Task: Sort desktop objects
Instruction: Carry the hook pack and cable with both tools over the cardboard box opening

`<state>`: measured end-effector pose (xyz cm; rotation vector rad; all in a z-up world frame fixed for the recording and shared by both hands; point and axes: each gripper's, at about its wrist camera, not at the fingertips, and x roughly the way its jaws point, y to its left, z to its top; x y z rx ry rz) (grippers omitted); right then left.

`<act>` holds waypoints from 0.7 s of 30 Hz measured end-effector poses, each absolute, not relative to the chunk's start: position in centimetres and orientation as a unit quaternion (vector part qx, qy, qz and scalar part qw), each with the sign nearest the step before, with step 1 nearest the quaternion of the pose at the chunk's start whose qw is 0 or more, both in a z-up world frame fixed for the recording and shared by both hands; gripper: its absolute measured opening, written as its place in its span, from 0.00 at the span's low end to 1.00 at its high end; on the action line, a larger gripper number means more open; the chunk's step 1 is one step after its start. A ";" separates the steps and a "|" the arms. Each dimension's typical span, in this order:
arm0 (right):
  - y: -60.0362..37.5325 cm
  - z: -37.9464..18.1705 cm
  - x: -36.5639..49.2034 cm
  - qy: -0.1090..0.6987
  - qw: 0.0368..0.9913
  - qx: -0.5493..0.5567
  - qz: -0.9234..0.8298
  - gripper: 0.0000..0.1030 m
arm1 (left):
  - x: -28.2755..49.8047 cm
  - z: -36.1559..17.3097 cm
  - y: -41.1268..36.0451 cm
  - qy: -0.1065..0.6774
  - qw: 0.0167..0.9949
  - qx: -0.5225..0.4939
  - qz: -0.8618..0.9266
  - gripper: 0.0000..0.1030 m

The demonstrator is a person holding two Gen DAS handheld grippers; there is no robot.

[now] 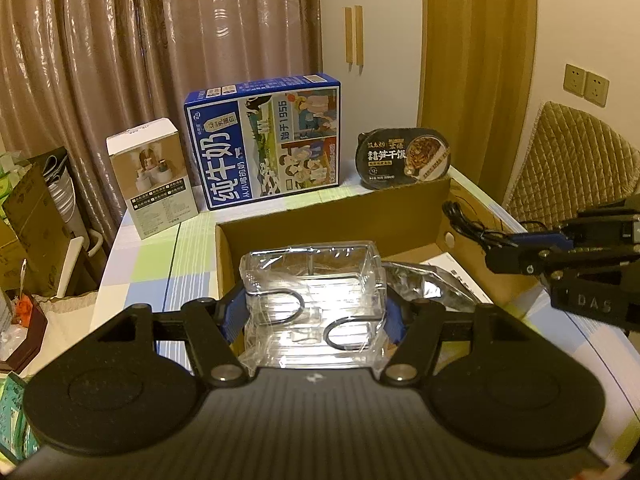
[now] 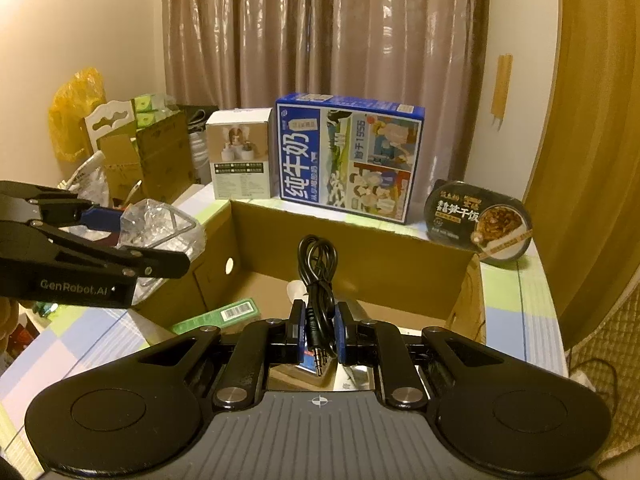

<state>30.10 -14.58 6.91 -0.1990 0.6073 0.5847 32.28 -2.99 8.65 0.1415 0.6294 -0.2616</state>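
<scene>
My left gripper (image 1: 312, 316) is shut on a clear plastic container (image 1: 312, 280) wrapped in film, its blue pads pressing both sides, just above the near left corner of an open cardboard box (image 1: 400, 208). In the right wrist view the same left gripper (image 2: 152, 236) holds the container (image 2: 156, 224) over the box's left wall. My right gripper (image 2: 318, 332) is shut on a coiled black audio cable (image 2: 318, 272), plugs hanging down, above the box (image 2: 360, 240). Seen from the left wrist, the right gripper (image 1: 492, 250) and cable (image 1: 460, 216) hover over the box's right side.
Inside the box lie a green packet (image 2: 224, 314), a silver foil pack (image 1: 424, 284) and white paper. Behind it stand a blue milk carton box (image 1: 268, 140), a small white box (image 1: 154, 176) and a black instant-rice bowl (image 1: 404, 158) on the checked tablecloth (image 1: 160, 264). Clutter lies left, a quilted chair (image 1: 580, 160) right.
</scene>
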 end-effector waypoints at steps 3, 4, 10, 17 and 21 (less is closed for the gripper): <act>-14.4 6.5 30.8 0.300 0.906 -0.093 0.282 0.11 | 33.2 8.6 -3.0 0.310 0.939 0.067 -0.130 0.59; -14.4 6.4 31.1 0.302 0.906 -0.092 0.283 0.11 | 33.5 8.5 -3.1 0.310 0.939 0.068 -0.130 0.59; -14.0 6.0 32.2 0.306 0.905 -0.091 0.282 0.11 | 34.7 8.2 -3.2 0.314 0.938 0.066 -0.133 0.59; -13.6 5.1 33.3 0.312 0.902 -0.091 0.283 0.11 | 36.0 7.3 -3.1 0.325 0.935 0.058 -0.132 0.60; -13.6 4.8 34.1 0.315 0.901 -0.089 0.283 0.11 | 36.7 6.6 -3.2 0.330 0.933 0.058 -0.132 0.60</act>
